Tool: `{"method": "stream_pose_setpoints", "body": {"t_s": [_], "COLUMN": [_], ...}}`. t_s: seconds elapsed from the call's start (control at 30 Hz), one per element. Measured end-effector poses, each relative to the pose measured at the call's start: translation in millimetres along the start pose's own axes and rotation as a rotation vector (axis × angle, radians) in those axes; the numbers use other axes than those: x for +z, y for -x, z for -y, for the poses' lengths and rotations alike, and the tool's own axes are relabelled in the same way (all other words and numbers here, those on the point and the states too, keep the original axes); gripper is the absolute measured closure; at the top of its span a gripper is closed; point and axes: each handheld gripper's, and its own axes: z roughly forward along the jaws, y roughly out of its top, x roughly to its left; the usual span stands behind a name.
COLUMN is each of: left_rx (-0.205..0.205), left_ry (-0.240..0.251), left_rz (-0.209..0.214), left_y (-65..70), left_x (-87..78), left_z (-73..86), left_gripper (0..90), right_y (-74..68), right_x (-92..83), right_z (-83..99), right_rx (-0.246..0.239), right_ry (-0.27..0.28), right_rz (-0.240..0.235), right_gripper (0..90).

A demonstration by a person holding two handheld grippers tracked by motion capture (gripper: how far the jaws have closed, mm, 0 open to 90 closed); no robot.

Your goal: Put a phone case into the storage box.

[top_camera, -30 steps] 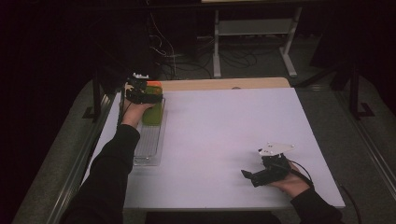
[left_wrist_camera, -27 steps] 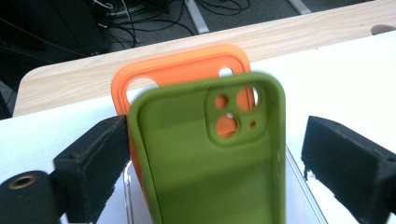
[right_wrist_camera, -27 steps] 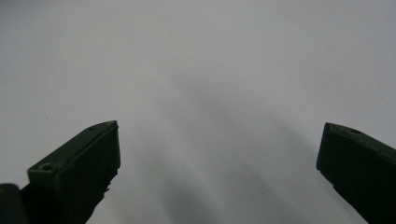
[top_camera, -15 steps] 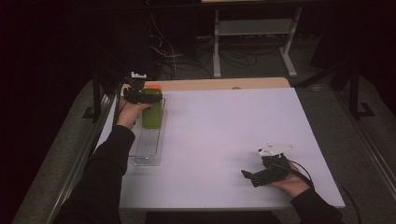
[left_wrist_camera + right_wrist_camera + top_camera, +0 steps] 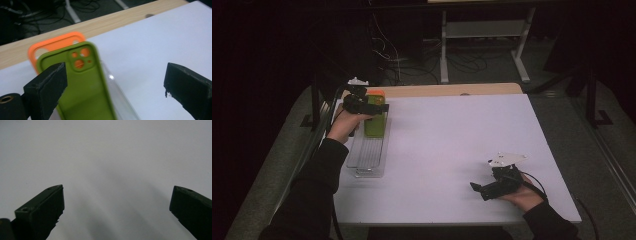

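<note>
while the left gripper (image 5: 113,82) is hovering with its jaws wide apart around the green phone case (image 5: 82,85), gripping nothing, the case is standing in the clear rack (image 5: 369,152) at the table's far left. it is looking light, soft and bendy, so pinching its long side rims seems best. the left gripper view is revealing an orange case (image 5: 53,45) just behind; the high view is showing the right gripper (image 5: 492,187) resting released, well apart.

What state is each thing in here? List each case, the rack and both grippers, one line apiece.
green phone case: upright in the rack, ungripped.
orange phone case: upright behind the green one.
clear rack: near slots unfilled.
left gripper: open at the green case.
right gripper: open, over bare table.
</note>
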Motion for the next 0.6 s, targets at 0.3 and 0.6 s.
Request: {"method": "stream_pose_setpoints", "body": {"t_s": [0.3, 0.6], "left_rx": [0.086, 0.132], "left_ry": [0.036, 0.045], "left_rz": [0.078, 0.142], "left_y": [24.4, 46.1], "left_x": [-21.3, -34.3], "left_z": [3.9, 18.5], "left_gripper": [4.6, 4.5], "right_y": [1.6, 3.3], "right_x": [-1.1, -5.2], "right_z": [-0.9, -6.0], "right_rx": [-0.014, -0.01], "right_ry": [0.004, 0.008], "right_rz": [-0.004, -0.009], "right_gripper": [0.0, 0.0]}}
